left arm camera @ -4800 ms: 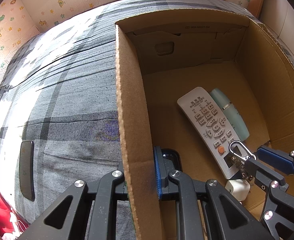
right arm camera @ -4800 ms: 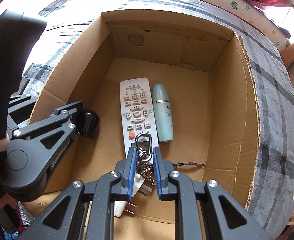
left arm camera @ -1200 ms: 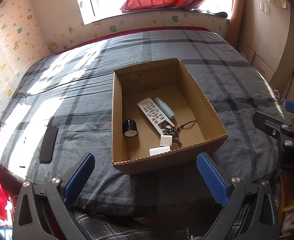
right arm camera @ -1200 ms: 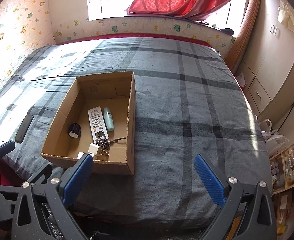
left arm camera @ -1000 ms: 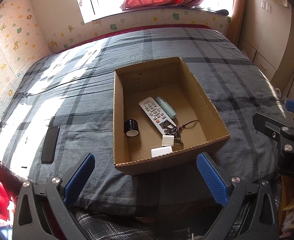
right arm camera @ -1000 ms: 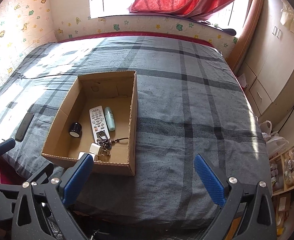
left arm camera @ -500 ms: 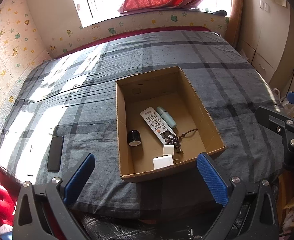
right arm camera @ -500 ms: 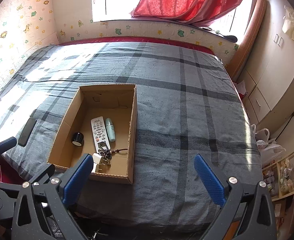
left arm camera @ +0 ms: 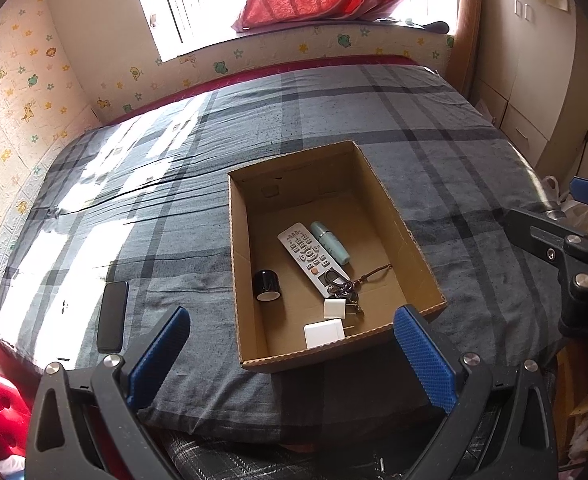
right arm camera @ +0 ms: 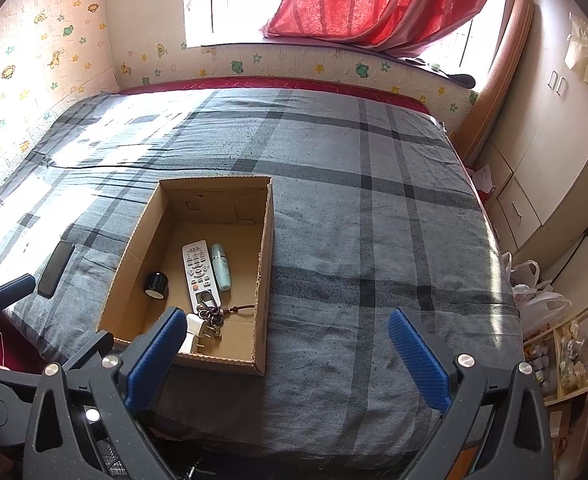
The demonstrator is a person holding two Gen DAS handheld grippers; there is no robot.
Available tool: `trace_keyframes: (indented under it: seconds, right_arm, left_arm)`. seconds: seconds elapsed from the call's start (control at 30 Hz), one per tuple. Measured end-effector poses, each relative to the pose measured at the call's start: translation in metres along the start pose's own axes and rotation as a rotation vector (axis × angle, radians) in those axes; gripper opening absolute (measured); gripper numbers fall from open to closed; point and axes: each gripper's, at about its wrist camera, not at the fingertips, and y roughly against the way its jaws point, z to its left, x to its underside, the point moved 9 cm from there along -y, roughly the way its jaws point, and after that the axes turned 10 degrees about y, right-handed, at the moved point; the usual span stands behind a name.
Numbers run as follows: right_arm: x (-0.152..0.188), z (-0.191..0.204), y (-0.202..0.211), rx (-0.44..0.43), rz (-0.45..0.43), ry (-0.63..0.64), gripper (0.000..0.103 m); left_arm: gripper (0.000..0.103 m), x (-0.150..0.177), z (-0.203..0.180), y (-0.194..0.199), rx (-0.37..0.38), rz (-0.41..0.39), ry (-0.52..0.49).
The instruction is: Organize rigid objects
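Both left gripper (left arm camera: 291,350) and right gripper (right arm camera: 285,350) spread wide, holding nothing, back off the near bed edge; cardboard box (left arm camera: 410,236) on plaid bed (right arm camera: 374,220) holds remote (left arm camera: 308,254), bottle (left arm camera: 330,242), keys (left arm camera: 344,286), chargers; phone (left arm camera: 111,316) lies outside near the left edge.

Remote (left arm camera: 309,255), bottle (left arm camera: 329,242), keys (left arm camera: 344,288) lie inside cardboard box (left arm camera: 235,264).

Home bedroom: plaid-sheeted bed (left arm camera: 334,120), red curtain (right arm camera: 374,0).
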Motion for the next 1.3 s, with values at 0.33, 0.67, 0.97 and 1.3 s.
trace_keyframes:
  seconds: [0.33, 0.67, 0.97, 1.3]
  right_arm:
    - [-0.0006, -0.0005, 0.0001, 0.003, -0.003, 0.0, 0.103]
    - [-0.0037, -0.0004, -0.0034, 0.004, -0.001, -0.001, 0.103]
    - [-0.0058, 0.001, -0.0046, -0.001, -0.003, 0.002, 0.103]
    - [-0.0086, 0.0035, -0.0087, -0.007, -0.004, 0.014, 0.103]
  left_arm:
    - [0.103, -0.0003, -0.0021, 0.0014, 0.008, -0.002, 0.0]
    - [0.103, -0.0017, -0.0022, -0.0001, 0.009, -0.004, 0.003]
    - [0.103, -0.0044, -0.0017, -0.0025, 0.009, -0.003, 0.008]
    - [0.103, -0.0065, -0.0002, -0.0068, 0.015, 0.001, 0.016]
